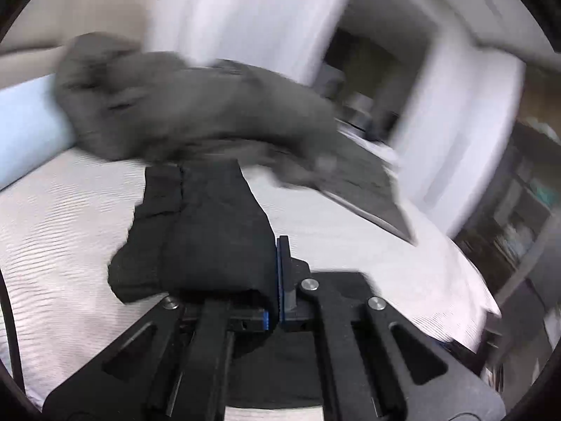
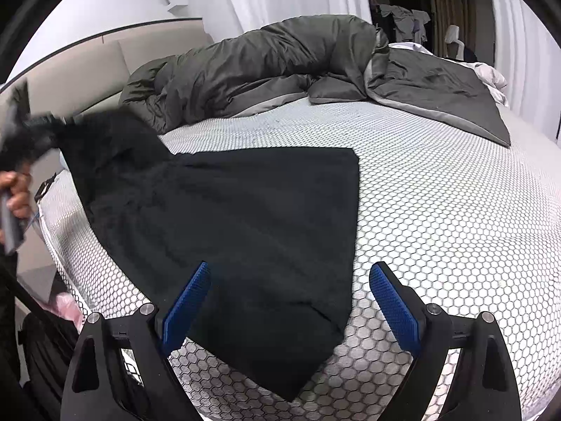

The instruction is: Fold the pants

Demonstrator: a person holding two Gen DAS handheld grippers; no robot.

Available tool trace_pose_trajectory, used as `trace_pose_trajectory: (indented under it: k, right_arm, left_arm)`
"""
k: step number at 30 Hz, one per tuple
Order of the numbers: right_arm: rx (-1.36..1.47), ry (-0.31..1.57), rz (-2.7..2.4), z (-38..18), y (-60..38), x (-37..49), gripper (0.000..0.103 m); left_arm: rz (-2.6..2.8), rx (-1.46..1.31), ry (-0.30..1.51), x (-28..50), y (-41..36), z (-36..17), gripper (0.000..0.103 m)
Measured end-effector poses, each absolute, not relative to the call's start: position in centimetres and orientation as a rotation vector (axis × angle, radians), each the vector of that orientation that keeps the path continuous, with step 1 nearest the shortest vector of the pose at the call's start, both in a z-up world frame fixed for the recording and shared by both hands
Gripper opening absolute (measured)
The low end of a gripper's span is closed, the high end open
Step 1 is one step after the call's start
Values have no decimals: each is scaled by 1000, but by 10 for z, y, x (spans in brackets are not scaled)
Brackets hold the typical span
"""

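Note:
Black pants (image 2: 245,217) lie spread on the honeycomb-patterned mattress (image 2: 438,210), with one end lifted at the far left. That raised end is blurred where my left gripper (image 2: 31,129) holds it, with a hand (image 2: 17,196) on the handle below. In the left wrist view the left gripper (image 1: 276,249) is shut on the pants (image 1: 210,231), and the dark fabric drapes over its left finger and hides it. My right gripper (image 2: 290,267) hovers open over the near end of the pants, touching nothing.
A bunched grey duvet (image 2: 280,59) fills the far side of the bed, also seen blurred as the duvet (image 1: 193,105). A beige headboard (image 2: 77,70) and a light blue pillow (image 1: 24,122) sit at the left. The mattress edge drops off at the lower left.

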State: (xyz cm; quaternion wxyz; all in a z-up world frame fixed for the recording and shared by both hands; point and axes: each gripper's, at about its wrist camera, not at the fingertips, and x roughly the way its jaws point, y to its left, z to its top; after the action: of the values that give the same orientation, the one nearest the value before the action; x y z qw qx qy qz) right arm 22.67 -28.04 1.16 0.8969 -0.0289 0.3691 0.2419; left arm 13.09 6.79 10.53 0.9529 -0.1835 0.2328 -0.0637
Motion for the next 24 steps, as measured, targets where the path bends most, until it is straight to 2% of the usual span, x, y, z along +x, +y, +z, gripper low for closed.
trace_pose_trajectory:
  k: [2, 3, 4, 5, 7, 12, 13, 14, 16, 20, 22, 24]
  right_arm:
    - [-45, 760, 477, 13, -288, 230, 93]
    - [-34, 758, 454, 13, -295, 234, 93]
    - [-25, 758, 441, 13, -298, 236, 93]
    - [-11, 760, 423, 12, -304, 239, 93]
    - [24, 767, 385, 11, -317, 245, 93]
    - [92, 772, 357, 12, -337, 248, 93]
    - [99, 769, 370, 14, -337, 248, 93]
    - [102, 768, 377, 14, -335, 247, 93]
    - [111, 767, 411, 16, -330, 247, 93]
    - [148, 775, 510, 19, -315, 245, 91]
    - [167, 780, 558, 19, -308, 244, 77]
    - [173, 788, 596, 20, -300, 243, 74]
  left_arm:
    - [-248, -308, 521, 148, 8, 102, 3]
    - [-302, -273, 556, 156, -19, 95, 8]
    - [-390, -215, 637, 169, -56, 79, 22]
    - [-433, -184, 696, 175, -75, 67, 29]
    - [-480, -164, 788, 175, -101, 34, 33]
    - [-541, -168, 799, 148, -92, 12, 38]
    - [-528, -166, 774, 144, -80, 17, 44]
    - [-506, -170, 747, 140, -68, 21, 56]
    - [-450, -191, 695, 135, -42, 26, 72]
    - [-284, -231, 666, 168, 6, 17, 74]
    - [-211, -247, 674, 171, 21, 1, 74]
    - [-175, -300, 711, 177, 36, -19, 74]
